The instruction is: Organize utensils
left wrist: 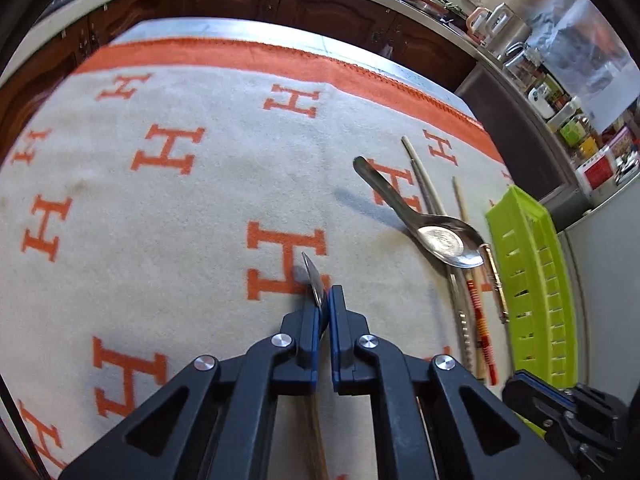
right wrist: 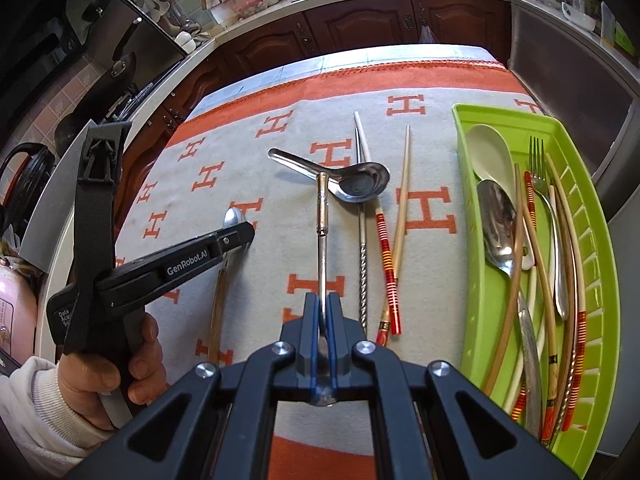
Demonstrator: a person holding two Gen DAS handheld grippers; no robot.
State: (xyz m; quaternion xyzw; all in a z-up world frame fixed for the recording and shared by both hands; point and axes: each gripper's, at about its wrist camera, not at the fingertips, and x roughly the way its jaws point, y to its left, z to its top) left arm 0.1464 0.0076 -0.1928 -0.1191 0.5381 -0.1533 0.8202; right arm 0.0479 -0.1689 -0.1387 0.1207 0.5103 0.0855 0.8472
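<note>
The left claw [right wrist: 240,236] is shut tight on a spoon with a wooden handle [right wrist: 218,312]. The shiny spoon end [left wrist: 314,280] pokes out past the tips, and it sits low over the blanket [left wrist: 160,200] on the surface. A hand [right wrist: 120,364] in a white sleeve holds this claw.

To its right, the right claw [right wrist: 322,320] is shut on a thin metal stick [right wrist: 322,232] that points away from it. Past the stick's far tip lies a big metal soup spoon [right wrist: 352,182]. Just right of the right claw lie a twisted metal chopstick [right wrist: 363,264], a red striped chopstick [right wrist: 387,264] and a pale wood chopstick [right wrist: 402,208].

Far right of both claws is the green tray [right wrist: 472,280]. It holds spoons, a fork [right wrist: 540,176] and more chopsticks.
</note>
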